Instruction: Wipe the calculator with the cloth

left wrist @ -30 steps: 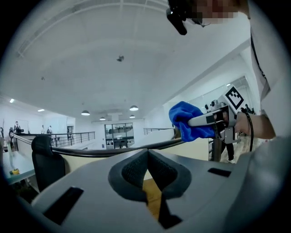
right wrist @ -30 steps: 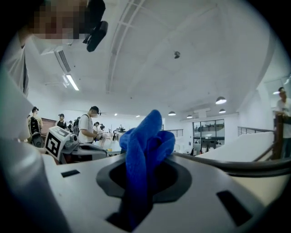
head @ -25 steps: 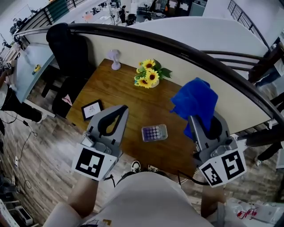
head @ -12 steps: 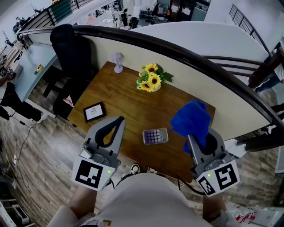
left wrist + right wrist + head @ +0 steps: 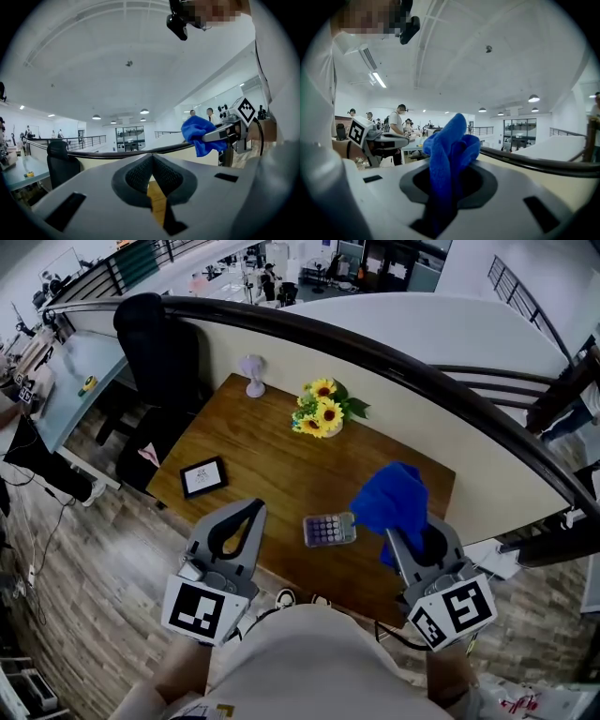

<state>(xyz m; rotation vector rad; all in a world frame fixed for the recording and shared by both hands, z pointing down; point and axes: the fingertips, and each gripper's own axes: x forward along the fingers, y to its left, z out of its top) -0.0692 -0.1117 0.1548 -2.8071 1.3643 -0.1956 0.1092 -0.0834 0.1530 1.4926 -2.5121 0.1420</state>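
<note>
Head view looks steeply down on a small silver-grey calculator with rows of purplish keys, lying flat near the near edge of a brown wooden table, between the two grippers. Just to its right in this view is a bright blue bunched cloth; whether cloth and calculator touch cannot be told. The right gripper grasps that cloth. In the right gripper view the blue fabric fills the gap between the jaws of the right gripper and rises above them in folds. The left gripper is to the calculator's left, over the table's front edge. In the left gripper view its jaws are clenched tip to tip with nothing between them, and the cloth shows off to the right.

Farther back on the table are a small black-framed tablet at the left, a bunch of yellow sunflowers near the far edge, and a pale lilac desk fan at the far corner. A black office chair stands beside the table's left end, and a dark curved railing runs behind.
</note>
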